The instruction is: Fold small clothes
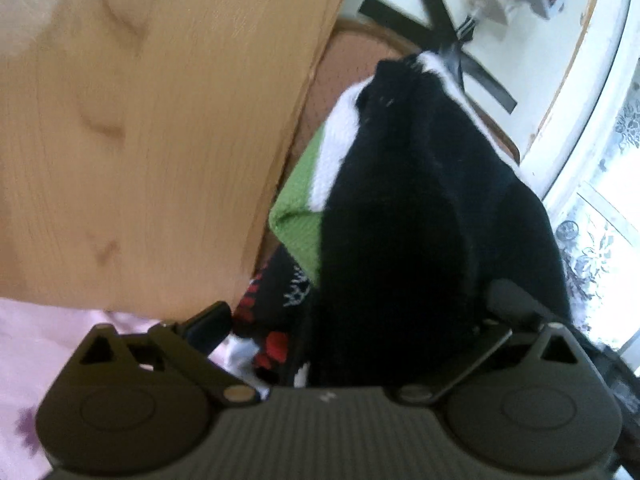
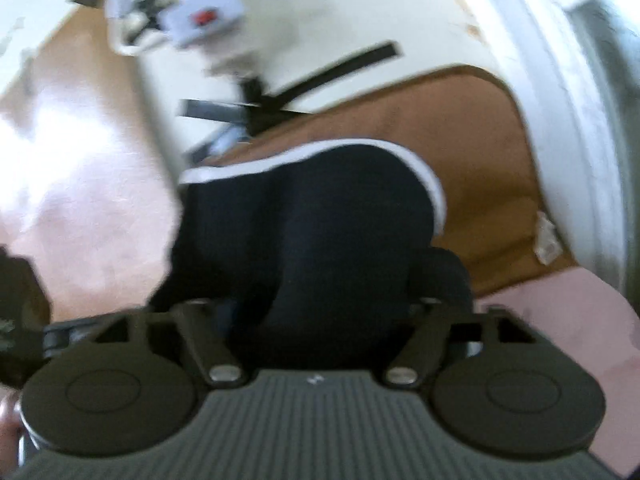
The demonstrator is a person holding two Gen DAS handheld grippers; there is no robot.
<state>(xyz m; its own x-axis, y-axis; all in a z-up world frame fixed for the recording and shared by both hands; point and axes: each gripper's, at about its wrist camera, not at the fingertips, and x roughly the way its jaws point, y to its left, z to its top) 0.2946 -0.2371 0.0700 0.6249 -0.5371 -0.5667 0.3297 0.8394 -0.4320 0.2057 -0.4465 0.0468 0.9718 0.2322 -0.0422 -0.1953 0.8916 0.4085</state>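
I have the black garment with white trim (image 1: 420,208) lifted off the pile and hanging between my two tongs, so that its weight pulls it flat before I lay it down to fold. My left tongs (image 1: 360,320) stand fairly wide, with the dark cloth bunched between the fingers; it covers the pads, so I cannot tell whether they truly pinch it or whether it only drapes over them. My right tongs (image 2: 320,304) look the same: the cloth fills the gap and spills over the front, the white-edged hem (image 2: 434,188) curving away from me, and again the grip itself is hidden. Below, on the brown mesh chair seat (image 1: 340,72), wait the green knit piece (image 1: 298,208) and a black one with red and white pattern (image 1: 272,320), kept there as my stock of unfolded clothes. The wooden counter (image 1: 140,140) lies just beside my left tongs, and I judge that is where this garment must go next.
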